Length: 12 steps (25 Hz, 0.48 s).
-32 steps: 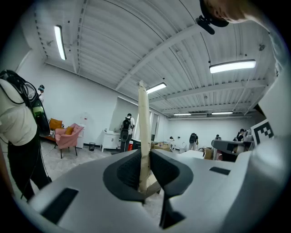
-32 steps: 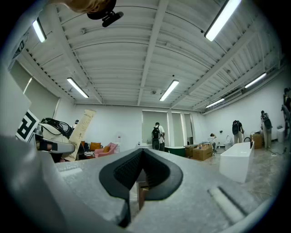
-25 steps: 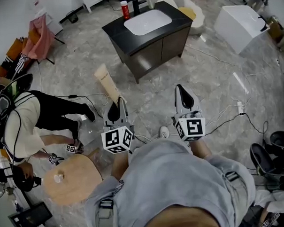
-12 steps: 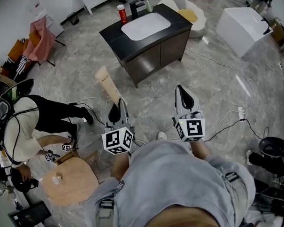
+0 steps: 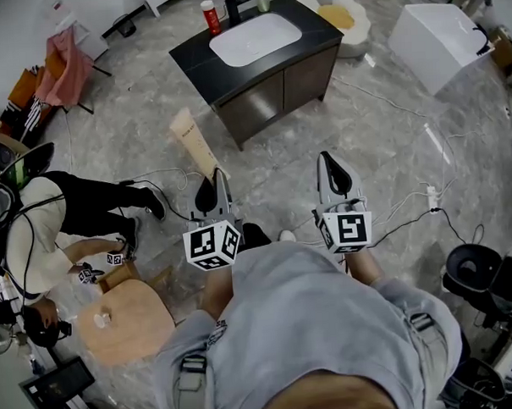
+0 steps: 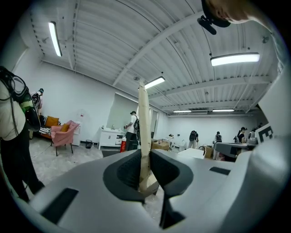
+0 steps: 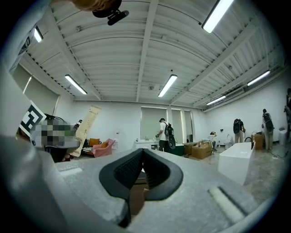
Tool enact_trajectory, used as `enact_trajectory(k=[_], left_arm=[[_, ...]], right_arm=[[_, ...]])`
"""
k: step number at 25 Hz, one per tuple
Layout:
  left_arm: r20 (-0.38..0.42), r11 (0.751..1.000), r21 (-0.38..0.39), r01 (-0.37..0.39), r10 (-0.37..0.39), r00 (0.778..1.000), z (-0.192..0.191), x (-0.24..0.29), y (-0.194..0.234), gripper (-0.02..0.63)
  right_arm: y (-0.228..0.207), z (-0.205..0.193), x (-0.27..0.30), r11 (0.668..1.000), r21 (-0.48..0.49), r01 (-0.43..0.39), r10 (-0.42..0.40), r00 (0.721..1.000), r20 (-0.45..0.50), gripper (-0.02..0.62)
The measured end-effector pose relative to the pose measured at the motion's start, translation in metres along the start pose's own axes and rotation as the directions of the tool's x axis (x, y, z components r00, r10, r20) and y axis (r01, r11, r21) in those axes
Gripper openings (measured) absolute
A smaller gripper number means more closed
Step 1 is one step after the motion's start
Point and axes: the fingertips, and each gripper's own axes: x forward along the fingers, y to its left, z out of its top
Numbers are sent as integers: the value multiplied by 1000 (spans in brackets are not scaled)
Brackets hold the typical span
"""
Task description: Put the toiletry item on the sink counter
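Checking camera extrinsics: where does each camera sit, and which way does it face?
Head view: on the person's head, aimed steeply down at the floor and sink cabinet; shows the grey-clad torso, left gripper and right gripper.
Left gripper view: on the left gripper, facing level ahead; its jaws clamp the tube.
Right gripper view: on the right gripper, facing level ahead; its jaws are shut, nothing between.
Shared: the tube shows in all three views.
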Motion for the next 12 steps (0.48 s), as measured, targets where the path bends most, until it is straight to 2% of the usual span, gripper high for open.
enact_trajectory(k=[12], left_arm=[[-25,1000,-2,7,-7,1000,0,40,13,48]], right_arm=[[-2,-8,45,1000,-1,-19,19,999,-32,5]])
